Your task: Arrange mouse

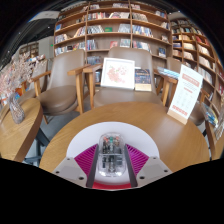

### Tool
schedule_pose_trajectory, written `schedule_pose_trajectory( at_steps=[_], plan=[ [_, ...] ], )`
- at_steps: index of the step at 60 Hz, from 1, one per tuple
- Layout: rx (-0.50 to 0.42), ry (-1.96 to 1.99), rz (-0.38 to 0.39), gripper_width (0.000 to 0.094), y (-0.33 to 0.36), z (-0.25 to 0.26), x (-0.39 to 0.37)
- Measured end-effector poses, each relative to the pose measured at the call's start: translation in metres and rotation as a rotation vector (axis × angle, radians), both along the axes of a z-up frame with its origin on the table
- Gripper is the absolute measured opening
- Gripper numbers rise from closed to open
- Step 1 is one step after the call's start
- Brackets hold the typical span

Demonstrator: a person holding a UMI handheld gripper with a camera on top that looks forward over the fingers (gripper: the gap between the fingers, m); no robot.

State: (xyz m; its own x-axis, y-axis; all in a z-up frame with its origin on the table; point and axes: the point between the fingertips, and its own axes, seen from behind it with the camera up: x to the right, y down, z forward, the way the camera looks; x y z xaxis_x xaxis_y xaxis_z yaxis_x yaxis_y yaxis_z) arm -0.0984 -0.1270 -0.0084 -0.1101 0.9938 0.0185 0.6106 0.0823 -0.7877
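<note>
A clear, see-through mouse with its inner parts showing sits between my two fingers. My gripper is shut on it, and both magenta pads press against its sides. The mouse is held over the near edge of a round wooden table. I cannot tell whether its underside touches the tabletop.
An upright sign card stands on the table to the right. Wooden chairs stand beyond the table, and one seat carries a propped picture book. A vase of flowers is on a side table at left. Bookshelves line the back.
</note>
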Motion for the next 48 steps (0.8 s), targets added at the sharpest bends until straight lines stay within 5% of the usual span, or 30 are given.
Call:
schedule_pose_trajectory(
  at_steps=[9, 33, 48],
  plan=[
    [0.002, 0.063, -0.050, 0.0778, 0.014, 0.028, 0.003],
    [-0.040, 0.159, -0.106, 0.0853, 0.064, 0.174, 0.174],
    [0.017, 0.175, -0.141, 0.0855, 0.106, 0.183, 0.296]
  ],
)
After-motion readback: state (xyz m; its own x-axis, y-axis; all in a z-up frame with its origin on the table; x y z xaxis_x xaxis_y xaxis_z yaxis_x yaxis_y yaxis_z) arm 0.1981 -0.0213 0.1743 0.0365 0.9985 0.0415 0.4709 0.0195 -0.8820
